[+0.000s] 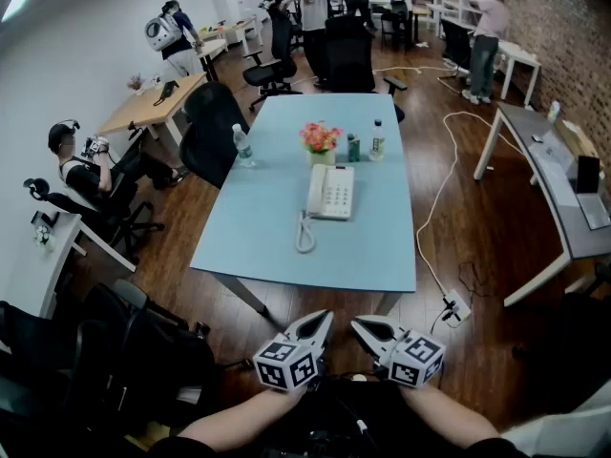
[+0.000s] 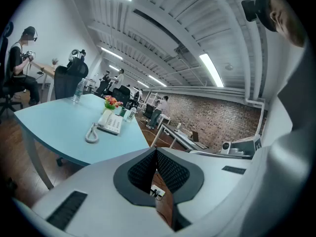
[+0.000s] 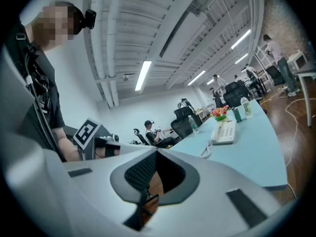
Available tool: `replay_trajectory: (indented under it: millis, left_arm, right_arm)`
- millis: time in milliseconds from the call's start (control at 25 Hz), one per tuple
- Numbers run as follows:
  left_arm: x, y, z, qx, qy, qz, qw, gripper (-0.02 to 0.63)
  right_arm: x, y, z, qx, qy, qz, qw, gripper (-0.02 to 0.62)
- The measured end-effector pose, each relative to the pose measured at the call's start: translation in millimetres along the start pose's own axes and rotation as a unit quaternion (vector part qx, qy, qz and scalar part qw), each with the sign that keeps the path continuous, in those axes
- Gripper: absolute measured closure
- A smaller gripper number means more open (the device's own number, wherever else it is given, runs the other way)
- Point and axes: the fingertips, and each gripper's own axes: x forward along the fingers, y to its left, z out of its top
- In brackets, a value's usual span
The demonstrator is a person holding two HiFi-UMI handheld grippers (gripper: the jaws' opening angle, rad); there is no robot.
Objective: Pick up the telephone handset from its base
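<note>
At twelve o'clock on the desk (image 1: 277, 141), handset (image 1: 316, 191) lay cradled; left tool (image 1: 326, 316) and right tool (image 1: 356, 322) hung closed, well short. Judged risk: coiled cord (image 1: 304, 233) dragging base (image 1: 339, 195).

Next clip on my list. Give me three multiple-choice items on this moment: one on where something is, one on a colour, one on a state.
1. Where is the telephone handset?
A) on its base
B) hanging off the table edge
C) in a gripper

2. What colour is the top of the table?
A) red
B) light blue
C) black

3. How do the fingers of the left gripper stand?
A) spread wide
B) clamped on the handset
C) together, with nothing between them

Answers:
1 A: the handset lies along the base's left side in the head view.
2 B: the head view shows a pale blue top.
3 C: the left gripper view shows the fingers meeting with nothing between them.
</note>
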Motion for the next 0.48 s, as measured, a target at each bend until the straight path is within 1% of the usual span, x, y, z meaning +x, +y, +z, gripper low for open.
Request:
replay_trajectory:
  millis: [320, 480]
  left_arm:
    - [0, 3, -10, 0.001, 0.012, 0.006, 0.9999, 0.606]
    - [4, 9, -17, -0.006, 0.023, 0.008, 0.9997, 0.606]
  right_arm:
    - [2, 0, -8, 0.016, 0.003, -0.001, 1.000, 0.578]
    - [6, -2, -11, 0.025, 0.009, 0.000, 1.000, 0.578]
